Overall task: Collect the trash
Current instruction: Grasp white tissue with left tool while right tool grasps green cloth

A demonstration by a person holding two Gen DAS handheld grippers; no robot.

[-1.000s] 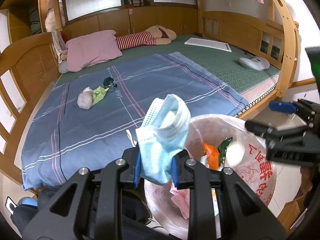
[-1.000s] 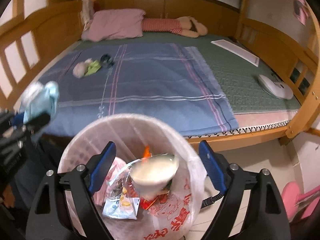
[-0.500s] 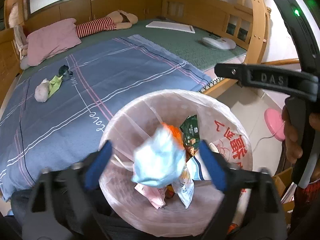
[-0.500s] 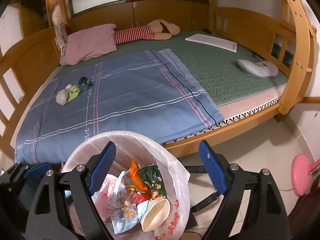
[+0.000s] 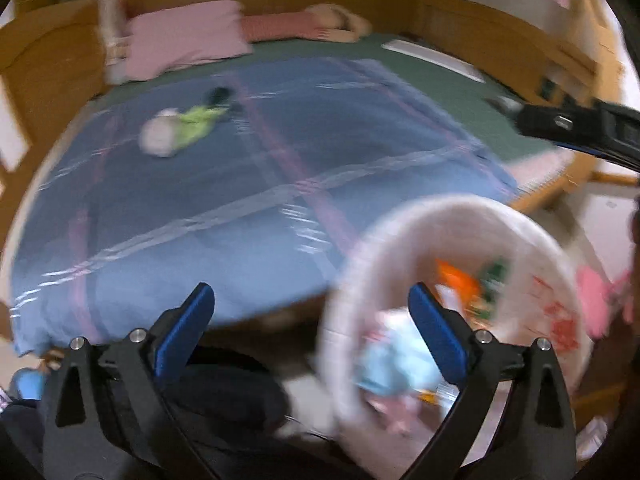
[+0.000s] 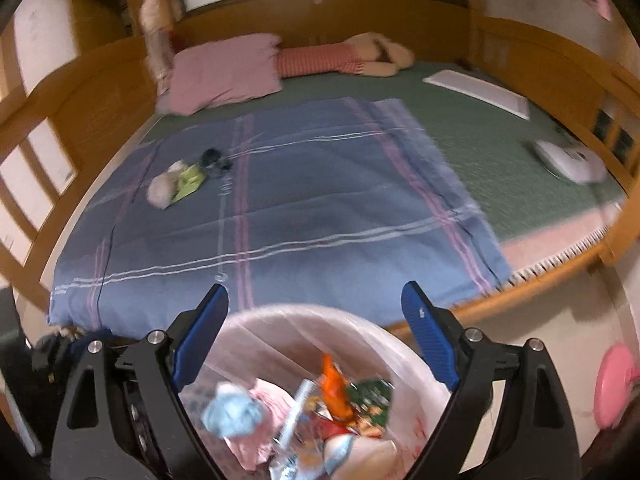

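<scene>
A crumpled light-blue face mask [image 6: 232,410] lay loose inside the pink-lined trash bag [image 6: 384,340], on top of pink paper and beside an orange wrapper [image 6: 334,384], a green packet [image 6: 370,394] and other wrappers. On the blue striped blanket, well apart from the bag, a whitish wad [image 6: 162,190] touched a lime-green scrap [image 6: 188,180], with a small dark item [image 6: 214,158] just beyond them.

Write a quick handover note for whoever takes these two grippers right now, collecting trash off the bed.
Left gripper: open, empty, its jaws just opened.
Right gripper: open, empty, over the trash bag.
Done: blue face mask lies in the bag with the wrappers.
Left: white wad, green wrapper and dark scrap, clustered on the blue blanket.
</scene>
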